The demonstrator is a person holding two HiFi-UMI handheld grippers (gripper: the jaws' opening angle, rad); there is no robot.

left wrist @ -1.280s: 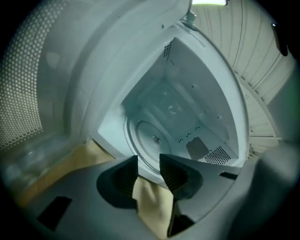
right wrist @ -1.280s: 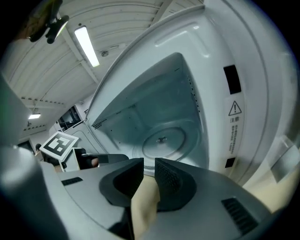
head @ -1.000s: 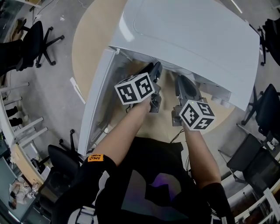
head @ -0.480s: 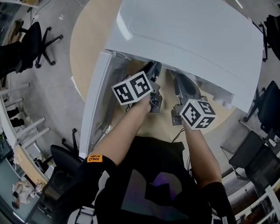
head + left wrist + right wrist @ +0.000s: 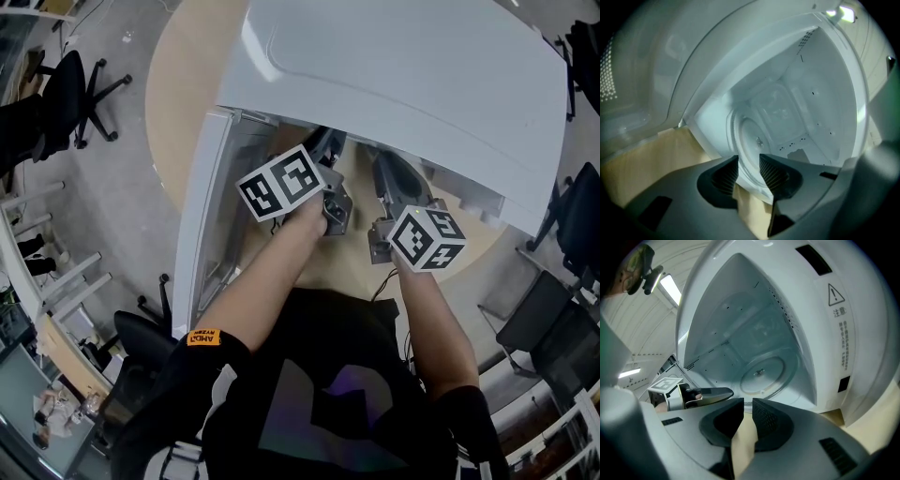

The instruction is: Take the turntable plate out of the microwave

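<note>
The round glass turntable plate [image 5: 757, 140] [image 5: 761, 375] lies flat on the floor of the open white microwave [image 5: 403, 75]. Both grippers hover over the tan table just in front of the cavity mouth, apart from the plate. My left gripper [image 5: 748, 164] [image 5: 328, 150] has a narrow gap between its jaws, and the plate's rim shows beyond that gap. My right gripper [image 5: 748, 404] [image 5: 389, 173] has its jaws almost together with nothing in them. One left gripper finger [image 5: 710, 393] shows at the left of the right gripper view.
The microwave door [image 5: 202, 197] hangs open to the left of my left arm. The microwave stands on a round wooden table [image 5: 183, 84]. Office chairs [image 5: 66, 84] stand on the grey floor around it. A warning label [image 5: 841, 338] is on the right front frame.
Both grippers have crept slightly towards the cavity mouth. Their jaws look the same as before, and the plate has not moved.
</note>
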